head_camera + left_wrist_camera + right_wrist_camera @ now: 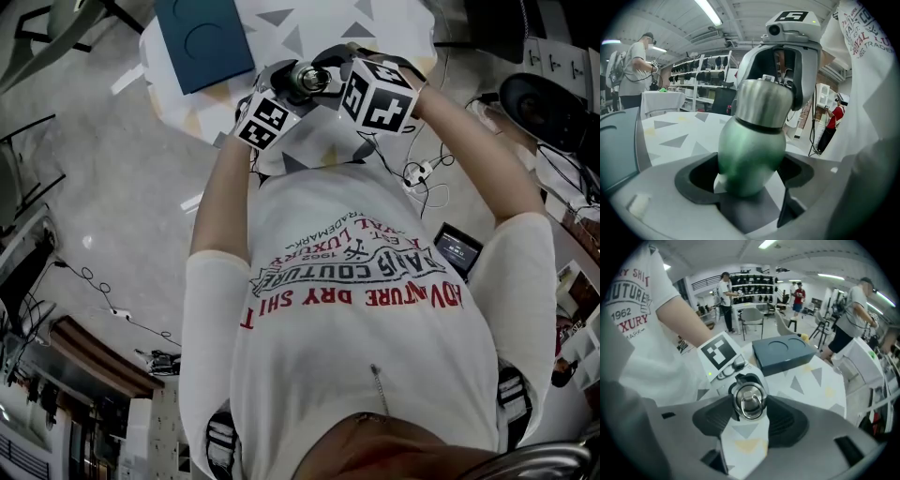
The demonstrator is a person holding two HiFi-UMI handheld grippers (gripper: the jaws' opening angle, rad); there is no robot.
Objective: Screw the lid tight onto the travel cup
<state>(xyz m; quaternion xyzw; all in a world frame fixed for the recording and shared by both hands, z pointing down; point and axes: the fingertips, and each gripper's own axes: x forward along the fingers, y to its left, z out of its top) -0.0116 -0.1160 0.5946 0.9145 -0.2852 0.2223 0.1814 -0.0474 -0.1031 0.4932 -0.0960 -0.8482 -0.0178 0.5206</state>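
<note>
The travel cup [306,77] is held up over the table between both grippers. In the left gripper view its green body [751,152] fills the gap between my jaws, and my left gripper [750,176] is shut on it. The silver lid [764,104] sits on top of the body. My right gripper [787,61] comes down onto the lid from beyond. In the right gripper view the lid [749,399] shows end-on with its metal ring, and my right gripper [749,409] is shut on it, with a dark pad on each side.
A dark blue box [204,37] lies on the white table with grey triangles [281,26], beyond the cup. Cables and a small device [457,246] lie on the floor at the right. Other people, chairs and shelves stand further back in the room.
</note>
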